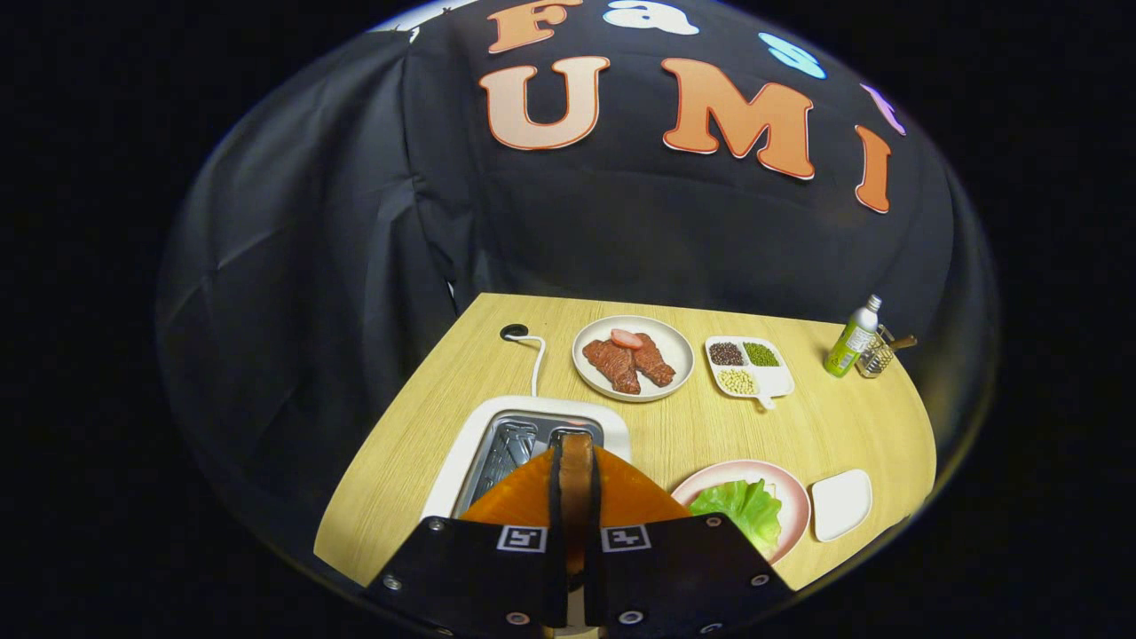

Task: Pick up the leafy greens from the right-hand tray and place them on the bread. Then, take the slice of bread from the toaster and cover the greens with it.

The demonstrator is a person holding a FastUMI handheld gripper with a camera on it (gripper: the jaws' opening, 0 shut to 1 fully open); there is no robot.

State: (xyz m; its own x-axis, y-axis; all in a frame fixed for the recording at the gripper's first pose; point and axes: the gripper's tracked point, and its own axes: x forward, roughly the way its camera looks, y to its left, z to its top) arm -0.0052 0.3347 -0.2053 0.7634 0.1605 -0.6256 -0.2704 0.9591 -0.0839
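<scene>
Gripper view: gripper (pixel 575 484) pinches the bread slice (pixel 576 461) edge-on above the toaster (pixel 532 435). Greens (pixel 741 510) lie on the plate (pixel 792 501) to its right. Risk: the narrow edge grip lets the slice twist or slip during transfer.

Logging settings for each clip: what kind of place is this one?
Likely a staged kitchen tabletop in a recording booth: wooden table, toaster, plate of meat. The gripper fingers are shut on a bread slice.

Green leafy greens (pixel 741 510) on a pink-rimmed plate (pixel 794 497) — brown-crusted bread (pixel 576 470), white toaster (pixel 461 461), pale wood table (pixel 674 426).
</scene>
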